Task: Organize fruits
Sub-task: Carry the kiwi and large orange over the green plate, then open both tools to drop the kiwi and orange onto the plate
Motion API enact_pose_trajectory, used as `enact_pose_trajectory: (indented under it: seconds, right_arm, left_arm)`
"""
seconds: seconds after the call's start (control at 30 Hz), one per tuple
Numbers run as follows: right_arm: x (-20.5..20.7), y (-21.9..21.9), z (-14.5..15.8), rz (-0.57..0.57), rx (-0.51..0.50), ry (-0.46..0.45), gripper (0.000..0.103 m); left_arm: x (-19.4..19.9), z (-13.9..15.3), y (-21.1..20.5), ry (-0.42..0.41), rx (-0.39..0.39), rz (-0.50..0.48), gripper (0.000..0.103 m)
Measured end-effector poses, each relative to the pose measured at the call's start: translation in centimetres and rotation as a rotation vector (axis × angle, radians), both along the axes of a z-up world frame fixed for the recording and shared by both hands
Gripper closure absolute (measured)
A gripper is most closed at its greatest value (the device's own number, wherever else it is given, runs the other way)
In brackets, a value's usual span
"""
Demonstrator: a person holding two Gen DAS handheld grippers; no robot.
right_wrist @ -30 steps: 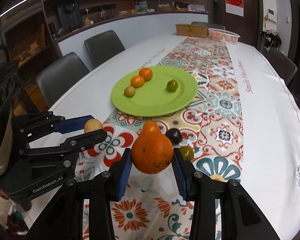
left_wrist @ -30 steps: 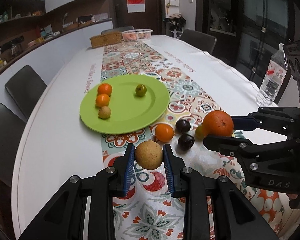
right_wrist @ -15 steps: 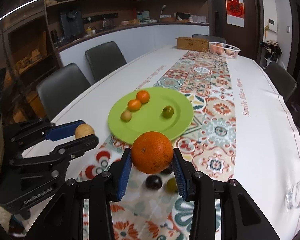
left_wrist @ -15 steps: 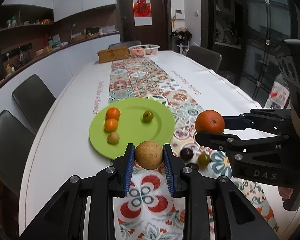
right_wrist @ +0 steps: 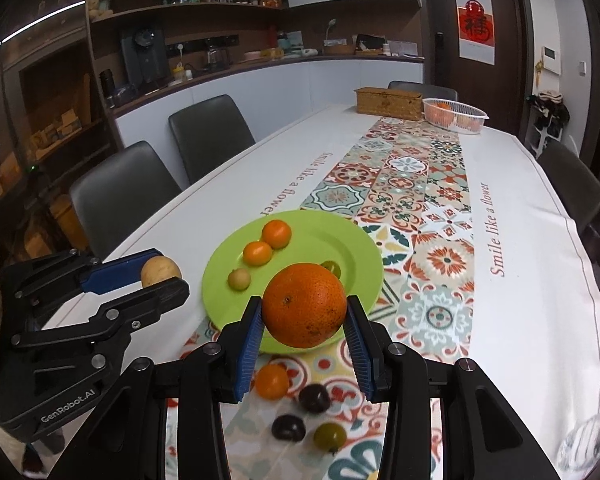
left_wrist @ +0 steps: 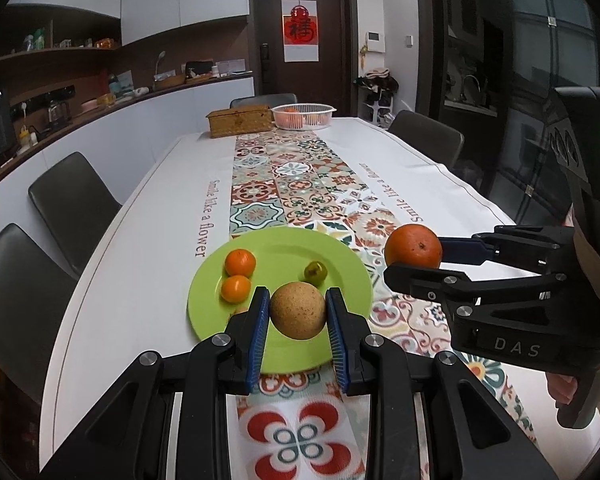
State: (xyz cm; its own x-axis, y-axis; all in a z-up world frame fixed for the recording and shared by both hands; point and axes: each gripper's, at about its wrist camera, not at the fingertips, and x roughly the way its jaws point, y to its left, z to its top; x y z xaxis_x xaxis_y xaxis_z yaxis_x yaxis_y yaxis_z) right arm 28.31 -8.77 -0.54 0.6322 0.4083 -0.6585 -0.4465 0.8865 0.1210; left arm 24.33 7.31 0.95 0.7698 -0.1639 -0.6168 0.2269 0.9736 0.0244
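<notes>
My left gripper (left_wrist: 298, 312) is shut on a round tan fruit (left_wrist: 297, 310) and holds it above the near edge of the green plate (left_wrist: 352, 280). My right gripper (right_wrist: 305, 312) is shut on a large orange (right_wrist: 305, 305), held above the plate's near right rim (right_wrist: 370, 276). On the plate lie two small oranges (right_wrist: 276, 233), a small tan fruit (right_wrist: 239, 279) and a green fruit (left_wrist: 315, 271). The left gripper (right_wrist: 162, 276) shows at the left of the right wrist view, and the right gripper (left_wrist: 414, 254) at the right of the left wrist view.
On the runner near me lie a small orange (right_wrist: 272, 382), two dark plums (right_wrist: 315, 398) and a green fruit (right_wrist: 330, 435). A wicker box (left_wrist: 240, 121) and a white basket (left_wrist: 303, 115) stand at the far end. Chairs line both sides. A water bottle (right_wrist: 588, 444) is at the right.
Both grippers have risen with their fruits and moved forward toward the plate. The loose fruits on the runner now lie below and behind the fingertips.
</notes>
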Motion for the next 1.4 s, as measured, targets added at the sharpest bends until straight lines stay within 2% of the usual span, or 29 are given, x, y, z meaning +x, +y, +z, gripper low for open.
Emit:
enact_pose_trajectory:
  seconds: [0.3,0.73,0.97,1.1,1.2,1.3,1.4]
  right_arm:
    - [3.4,0.7,-1.0,0.025,0.022,0.028,0.062]
    - [6.8,2.3,-4.5,0.039,-0.012,0.121,0.062]
    - [7.9,2.6,-5.9,0.038,-0.021,0.164,0.062]
    - [8.2,2.6,-6.3,0.037,-0.024,0.172,0.062]
    - [8.3,2.7,-6.3,0.041,-0.02,0.174,0.061]
    - [8.1,2.7,-6.0,0.036,-0.023,0.158,0.054]
    - [7.7,2.6,-5.5,0.033,-0.025,0.145,0.054]
  left_arm:
    - [4.0,-1.6,0.7,0.028,-0.036,0.004,0.075]
    - [8.9,-5.2,2.8,0.135,-0.091,0.031,0.075]
    - [9.7,-6.3,3.1,0.154,-0.089,0.042,0.074]
    - [9.8,-6.3,3.1,0.155,-0.079,0.04,0.065]
    - [9.4,-6.0,3.2,0.145,-0.061,0.058,0.065]
    - [8.9,-5.6,3.4,0.138,-0.048,0.075,0.064]
    - [8.0,-5.0,3.5,0.123,-0.029,0.086,0.061]
